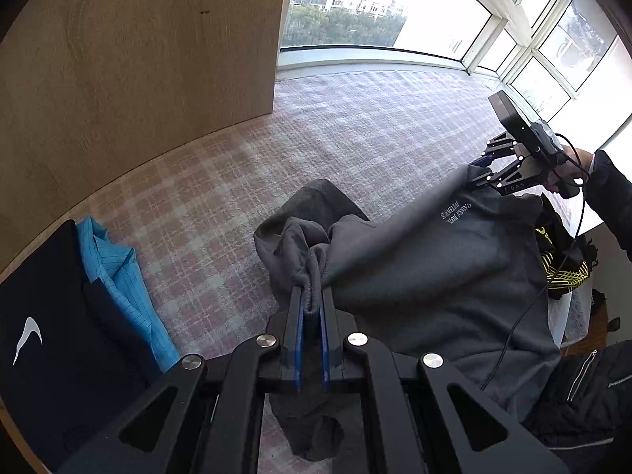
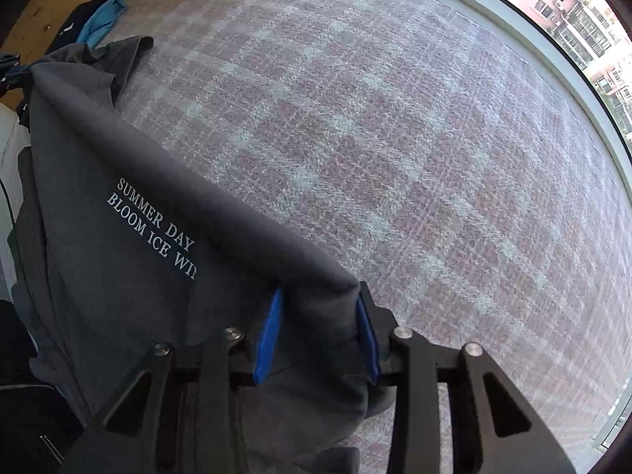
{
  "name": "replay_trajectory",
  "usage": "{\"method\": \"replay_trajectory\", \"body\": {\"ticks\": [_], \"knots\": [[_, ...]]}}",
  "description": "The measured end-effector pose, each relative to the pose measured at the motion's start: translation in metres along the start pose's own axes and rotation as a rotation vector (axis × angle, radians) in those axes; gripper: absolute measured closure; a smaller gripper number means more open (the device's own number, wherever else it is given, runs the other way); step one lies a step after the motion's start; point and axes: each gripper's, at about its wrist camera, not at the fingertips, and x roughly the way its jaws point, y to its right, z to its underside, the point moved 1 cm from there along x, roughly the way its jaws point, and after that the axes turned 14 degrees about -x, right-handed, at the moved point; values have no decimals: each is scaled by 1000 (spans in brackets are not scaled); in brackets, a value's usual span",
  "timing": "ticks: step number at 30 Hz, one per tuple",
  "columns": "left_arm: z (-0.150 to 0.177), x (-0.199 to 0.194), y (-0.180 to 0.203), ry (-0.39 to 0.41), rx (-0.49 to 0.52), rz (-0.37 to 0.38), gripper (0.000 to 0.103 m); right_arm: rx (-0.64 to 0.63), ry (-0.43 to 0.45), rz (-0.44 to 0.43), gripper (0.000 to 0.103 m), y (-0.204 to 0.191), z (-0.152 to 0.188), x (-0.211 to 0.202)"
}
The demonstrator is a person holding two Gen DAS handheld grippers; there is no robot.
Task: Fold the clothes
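Hanging between the two grippers, the dark grey sweatshirt [image 1: 426, 260] is lifted off the pink plaid bedspread [image 1: 355, 118], its white lettering facing the right wrist camera. The left gripper [image 1: 311, 308] has its blue pads nearly together, pinching a bunched ribbed edge of the sweatshirt. The right gripper [image 2: 320, 316] stands wider, its pads clamped on a thick folded corner of the same garment. One loose end of the sweatshirt droops onto the bedspread. Ahead of both grippers the bedspread lies open right up to the window sill [image 1: 355, 57]. A folded navy garment [image 1: 47, 316] and a light blue striped shirt [image 1: 118, 272] lie against the wooden panel [image 1: 138, 59], well apart from the sweatshirt.
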Motion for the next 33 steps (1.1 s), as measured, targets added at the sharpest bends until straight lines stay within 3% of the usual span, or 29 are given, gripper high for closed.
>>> {"method": "replay_trajectory", "body": {"ticks": [4, 9, 11, 14, 15, 17, 19, 21, 24, 25, 27, 29, 30, 31, 33], "knots": [[0, -14, 2, 43, -26, 0, 97, 15, 22, 82, 97, -18, 8, -24], [-4, -45, 10, 119, -34, -8, 97, 133, 200, 224, 97, -17, 11, -122], [-5, -72, 20, 180, -1, -38, 97, 140, 275, 227, 97, -19, 13, -165], [22, -105, 33, 232, 23, -68, 95, 129, 331, 228, 97, -45, 26, -202], [38, -108, 33, 219, 14, -63, 90, 127, 313, 205, 97, -57, 36, -199], [79, -100, 31, 152, -10, -58, 90, 129, 242, 164, 97, -82, 61, -175], [125, -81, 24, 47, -42, -73, 89, 189, 124, 68, 97, -104, 95, -128], [151, -71, 14, -22, -69, -106, 88, 213, 0, -15, 94, -131, 126, -79], [182, -62, -1, -107, -107, -158, 89, 147, -76, -28, 94, -163, 149, -56], [180, -65, -1, -105, -91, -164, 89, 138, -55, -22, 94, -166, 150, -63], [158, -79, 9, -66, -19, -156, 87, 124, -5, -3, 82, -165, 145, -81], [129, -84, 28, -24, 102, -152, 74, 107, 42, 50, 55, -157, 134, -97], [114, -81, 39, -15, 172, -155, 60, 90, 68, 71, 53, -154, 127, -103], [99, -78, 49, -6, 242, -157, 55, 73, 94, 92, 53, -151, 121, -108], [69, -60, 65, -15, 323, -144, 56, 41, 109, 112, 53, -141, 101, -108]]}}
